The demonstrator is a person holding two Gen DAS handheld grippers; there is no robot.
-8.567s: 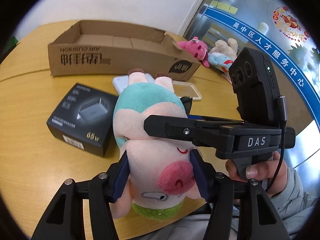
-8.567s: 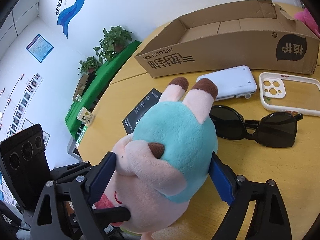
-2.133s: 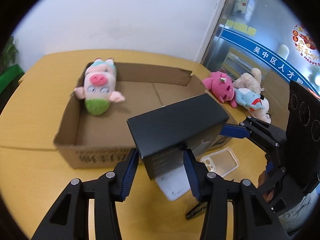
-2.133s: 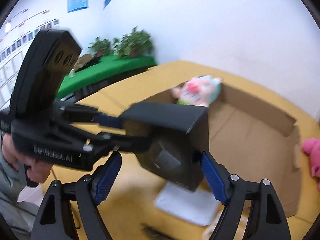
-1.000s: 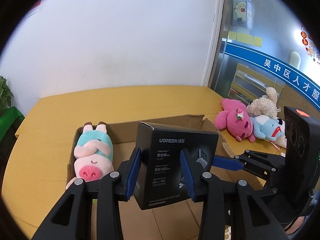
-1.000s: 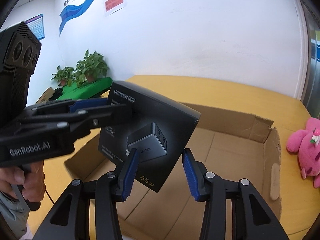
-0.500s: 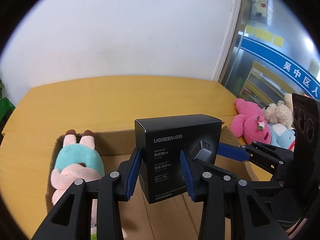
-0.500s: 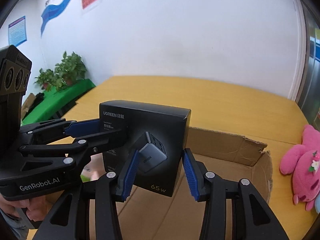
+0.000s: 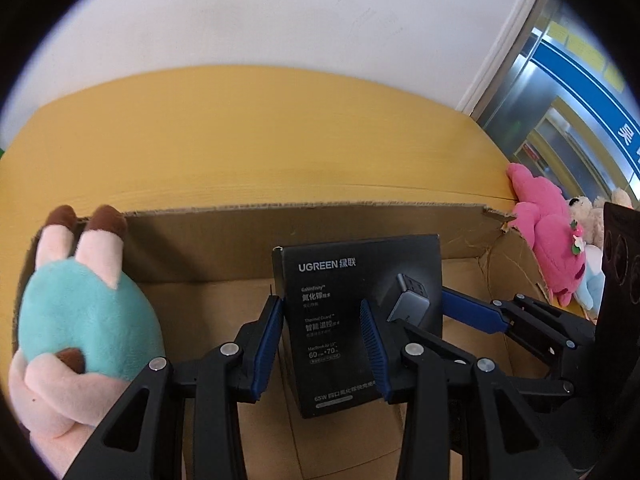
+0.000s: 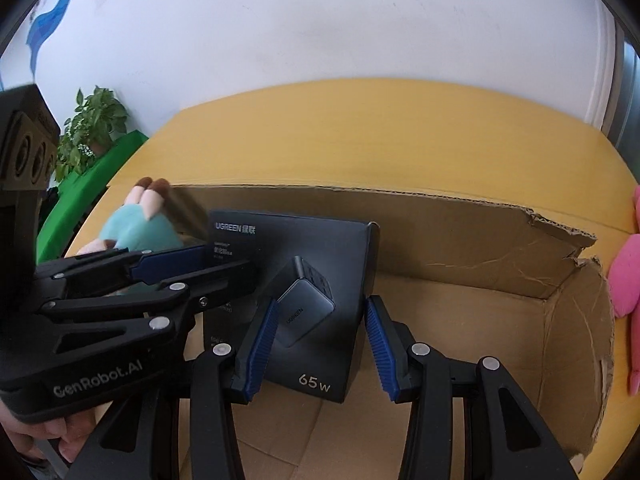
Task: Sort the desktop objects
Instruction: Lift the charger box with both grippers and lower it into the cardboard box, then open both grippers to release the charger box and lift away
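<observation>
Yellow wooden table [image 9: 256, 136], open cardboard box [image 9: 400, 228], pink plush toy [image 9: 548, 236] on it

I see blk charger box [image 9: 356, 320] w/ white print, brown carton [image 9: 224, 240], teal-pink plush pig [image 9: 80, 320], yellow table [image 9: 240, 140].

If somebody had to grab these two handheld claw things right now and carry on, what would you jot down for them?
Left gripper and right gripper: both shut on the black charger box, one on each end, held inside the cardboard box.
Done: plush pig already lies at the carton's left end.
Left: set the charger box on the carton floor and let go. Other desk items are out of view. Pink plush sits outside, to the right.
</observation>
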